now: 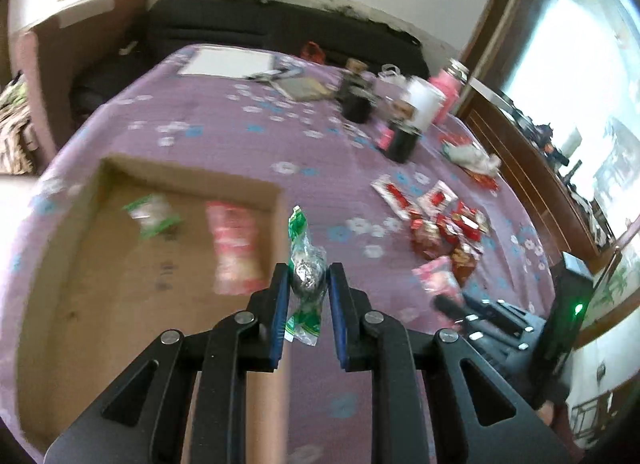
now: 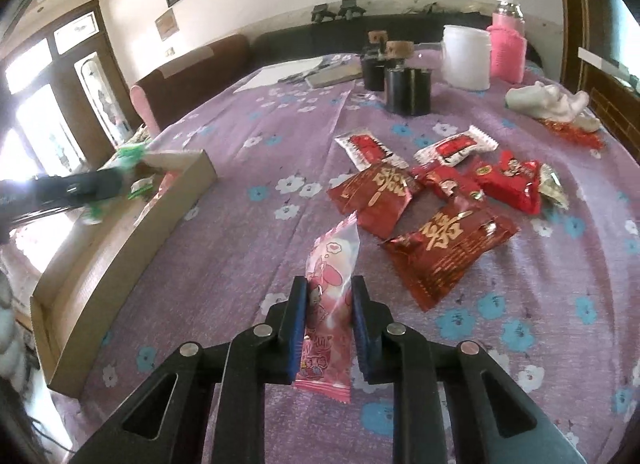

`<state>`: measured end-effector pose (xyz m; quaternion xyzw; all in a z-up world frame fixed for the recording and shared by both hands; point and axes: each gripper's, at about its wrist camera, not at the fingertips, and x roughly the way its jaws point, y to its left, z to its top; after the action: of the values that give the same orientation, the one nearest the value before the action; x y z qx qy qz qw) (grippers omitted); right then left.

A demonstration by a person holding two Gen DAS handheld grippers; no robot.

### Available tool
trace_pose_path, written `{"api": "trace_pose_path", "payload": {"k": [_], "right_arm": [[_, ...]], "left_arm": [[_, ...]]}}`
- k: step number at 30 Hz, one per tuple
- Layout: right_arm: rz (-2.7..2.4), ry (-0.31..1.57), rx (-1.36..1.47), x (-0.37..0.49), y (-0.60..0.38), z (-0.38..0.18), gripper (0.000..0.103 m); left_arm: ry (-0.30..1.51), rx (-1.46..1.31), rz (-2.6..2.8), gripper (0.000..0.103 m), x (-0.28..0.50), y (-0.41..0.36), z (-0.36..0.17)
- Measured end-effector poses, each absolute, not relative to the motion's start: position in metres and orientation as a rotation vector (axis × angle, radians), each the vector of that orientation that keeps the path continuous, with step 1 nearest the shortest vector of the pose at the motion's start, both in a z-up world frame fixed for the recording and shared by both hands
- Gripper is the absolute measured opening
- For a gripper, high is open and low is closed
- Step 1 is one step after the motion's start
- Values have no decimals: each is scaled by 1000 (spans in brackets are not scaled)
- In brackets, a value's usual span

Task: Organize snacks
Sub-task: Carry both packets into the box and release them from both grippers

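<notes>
The cardboard box (image 1: 120, 264) lay at nine o'clock on the purple-clothed table (image 1: 240, 136). The left gripper (image 1: 308, 280) was clamped on a green-wrapped snack (image 1: 306, 264) at the box's right wall; best released well inside. The right gripper (image 2: 330, 304) pinched a pink packet (image 2: 332, 284), red packets (image 2: 440, 256) at two o'clock.

Gold 囍 characters mark two red packets (image 2: 448, 248).

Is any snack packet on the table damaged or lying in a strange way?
Yes. One red packet nearest the right gripper looks torn open along its top edge. The other red packets lie in a loose overlapping heap.
</notes>
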<state>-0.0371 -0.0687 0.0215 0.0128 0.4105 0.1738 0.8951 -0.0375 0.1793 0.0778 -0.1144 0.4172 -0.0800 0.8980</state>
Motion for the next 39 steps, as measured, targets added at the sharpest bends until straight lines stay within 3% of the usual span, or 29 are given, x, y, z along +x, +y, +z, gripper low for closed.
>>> {"api": "trace_pose_path", "payload": {"k": [8, 14, 23, 31, 34, 36, 39], "right_arm": [[450, 835, 95, -48, -53, 71, 21], [572, 859, 39, -45, 15, 92, 21], [668, 966, -41, -26, 129, 61, 21], [644, 1018, -72, 0, 166, 34, 21], [646, 1013, -62, 4, 168, 32, 25], [652, 1014, -47, 5, 166, 31, 39], [649, 977, -45, 0, 161, 39, 42]], "left_arm": [[872, -312, 20, 17, -44, 280, 65], [910, -320, 57, 17, -33, 305, 45], [955, -303, 56, 17, 4, 311, 25], [984, -339, 55, 20, 23, 320, 10], [999, -386, 27, 20, 21, 323, 6], [996, -406, 28, 20, 16, 324, 4], [982, -423, 52, 20, 5, 323, 4]]}}
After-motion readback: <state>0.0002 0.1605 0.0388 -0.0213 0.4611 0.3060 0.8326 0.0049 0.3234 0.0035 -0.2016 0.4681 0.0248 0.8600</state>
